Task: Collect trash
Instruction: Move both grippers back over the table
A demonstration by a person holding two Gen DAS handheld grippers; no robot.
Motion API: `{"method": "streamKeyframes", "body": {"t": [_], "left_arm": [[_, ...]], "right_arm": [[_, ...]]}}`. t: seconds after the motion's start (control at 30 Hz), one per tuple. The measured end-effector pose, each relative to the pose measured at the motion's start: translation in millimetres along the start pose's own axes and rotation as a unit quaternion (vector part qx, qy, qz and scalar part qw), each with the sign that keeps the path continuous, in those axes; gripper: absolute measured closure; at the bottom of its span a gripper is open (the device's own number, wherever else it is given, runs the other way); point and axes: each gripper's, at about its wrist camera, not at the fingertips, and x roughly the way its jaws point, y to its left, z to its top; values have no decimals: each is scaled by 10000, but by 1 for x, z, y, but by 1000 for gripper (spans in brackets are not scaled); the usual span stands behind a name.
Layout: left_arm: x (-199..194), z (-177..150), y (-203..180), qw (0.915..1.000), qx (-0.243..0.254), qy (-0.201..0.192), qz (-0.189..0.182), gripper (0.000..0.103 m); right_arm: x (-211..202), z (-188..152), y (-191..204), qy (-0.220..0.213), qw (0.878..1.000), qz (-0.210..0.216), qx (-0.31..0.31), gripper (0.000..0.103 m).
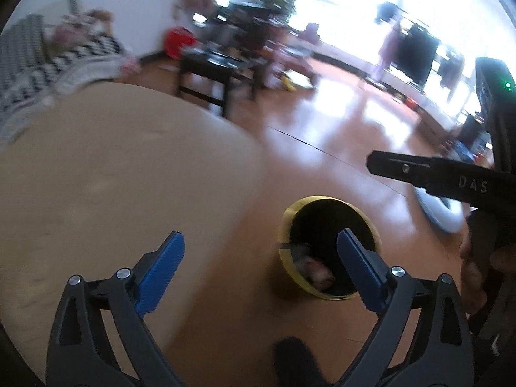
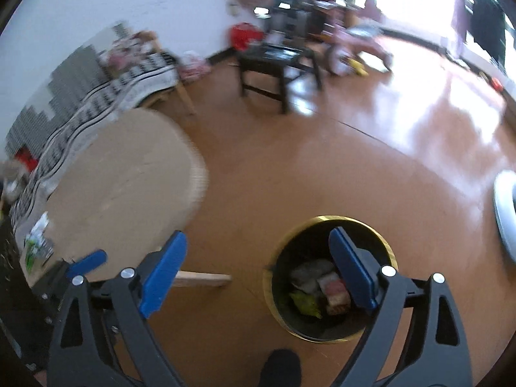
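Observation:
A round black trash bin with a gold rim (image 1: 288, 216) (image 2: 325, 219) stands on the wooden floor and holds several pieces of trash (image 2: 319, 285). My left gripper (image 1: 261, 251) is open and empty above the floor, with the bin under its right finger. My right gripper (image 2: 258, 248) is open and empty, its right finger over the bin. A crumpled wrapper (image 2: 37, 242) lies on the round beige table (image 2: 122, 177) at the left. The right gripper's body (image 1: 451, 177) shows at the right of the left wrist view.
The round beige table (image 1: 113, 177) fills the left side. A sofa with a black-and-white cover (image 2: 96, 96) stands behind it. A black side table (image 2: 277, 61) and clutter stand further back. A white object (image 2: 506, 206) lies at the right on the floor.

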Motion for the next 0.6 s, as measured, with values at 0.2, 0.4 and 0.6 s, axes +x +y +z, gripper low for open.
{"method": "streamKeyframes", "body": {"t": [0.2,0.4,0.6], "left_arm": [[-64,-20,110,9946,-744,-266,673,10],[-133,-57,220,9779,-1431,-522,1433,10],[-188,-102,311,9533,-2048,-709,2101,10]], "right_arm": [[6,7,127,-6,9929,742,-928,16],[22,-5,263,137,9725,1563,-1722,16],[43,-39,377,396,9423,2089,-2587,16]]}}
